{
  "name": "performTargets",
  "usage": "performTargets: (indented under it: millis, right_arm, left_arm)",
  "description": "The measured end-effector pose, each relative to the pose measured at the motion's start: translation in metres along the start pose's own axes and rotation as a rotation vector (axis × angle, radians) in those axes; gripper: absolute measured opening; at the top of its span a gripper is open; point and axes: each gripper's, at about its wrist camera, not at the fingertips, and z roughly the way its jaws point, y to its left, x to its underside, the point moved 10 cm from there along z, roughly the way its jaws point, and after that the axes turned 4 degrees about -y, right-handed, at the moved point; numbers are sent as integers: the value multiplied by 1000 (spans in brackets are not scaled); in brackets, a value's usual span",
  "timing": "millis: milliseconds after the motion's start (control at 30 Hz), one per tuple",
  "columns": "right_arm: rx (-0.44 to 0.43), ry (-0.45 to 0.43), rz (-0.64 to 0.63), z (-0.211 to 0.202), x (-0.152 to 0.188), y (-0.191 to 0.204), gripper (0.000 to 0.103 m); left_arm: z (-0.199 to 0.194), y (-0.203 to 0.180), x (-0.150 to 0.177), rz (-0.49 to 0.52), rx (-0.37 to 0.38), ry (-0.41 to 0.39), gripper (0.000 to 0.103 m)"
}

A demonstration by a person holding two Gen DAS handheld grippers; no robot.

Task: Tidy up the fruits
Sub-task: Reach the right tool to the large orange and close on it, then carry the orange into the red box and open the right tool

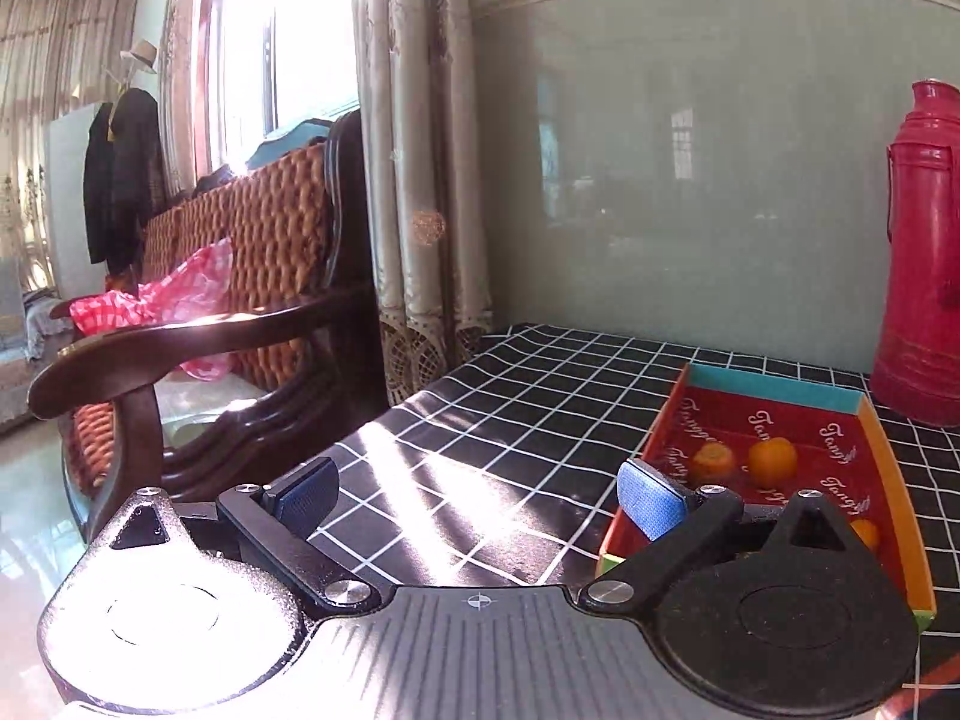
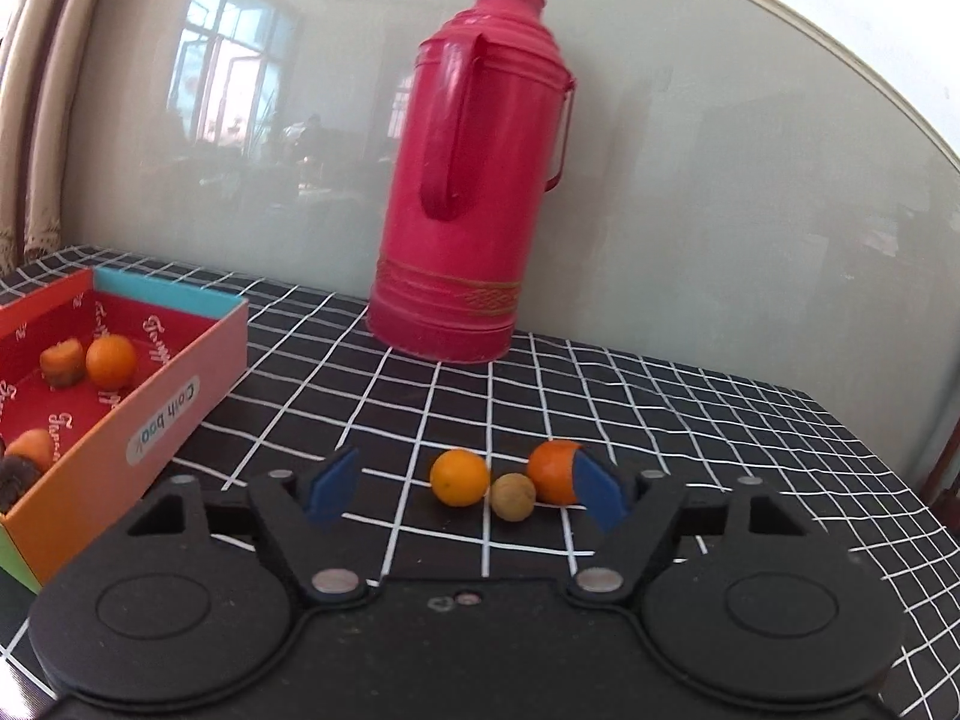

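Right tool (image 2: 462, 489) is hovering released before three fruits on the desk (image 2: 720, 432): orange (image 2: 459, 477), brown fruit (image 2: 513, 496), tangerine (image 2: 552, 471) at 1 o'clock. Box (image 2: 180, 384) at 9 o'clock. Left tool (image 1: 480, 495) also released, w/ nothing between fingers. Best: centre on one fruit, closing gently.

A table (image 2: 690, 420) is covered by a black cloth with a white grid. On it a red thermos (image 2: 474, 180) is stood upright by the wall. A shallow red-lined box (image 2: 180, 384) is set to its left. Three small fruits are laid touching in a row: an orange (image 2: 459, 477), a tan round fruit (image 2: 513, 497), a darker orange (image 2: 553, 471).
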Motion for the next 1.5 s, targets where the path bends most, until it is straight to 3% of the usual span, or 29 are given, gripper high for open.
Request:
performTargets:
  millis: [100, 333, 533, 900, 967, 1000, 1333, 1500]
  right_arm:
    - [-11, 25, -13, 7, 2, 7, 57]
    - [7, 86, -30, 41, 3, 9, 56]
    - [5, 149, -28, 67, 12, 11, 41]
    - [69, 163, -102, 78, 18, 7, 38]
    - [75, 154, -106, 77, 16, 5, 31]
    - [75, 145, -106, 76, 15, 4, 22]
    - [-15, 155, -41, 69, 13, 6, 22]
    - [-71, 118, -21, 54, 4, 18, 22]
  left_arm:
    - [2, 8, -1, -22, -13, -5, 100]
    - [3, 23, 2, -46, -41, -10, 102]
    - [7, 28, 5, -46, -53, 2, 103]
    - [10, 28, 8, -60, -46, 24, 103]
    - [10, 26, 8, -55, -45, 24, 103]
    - [10, 25, 8, -53, -44, 25, 103]
    - [9, 18, 9, -44, -38, 29, 103]
    - [10, 18, 9, -47, -37, 33, 103]
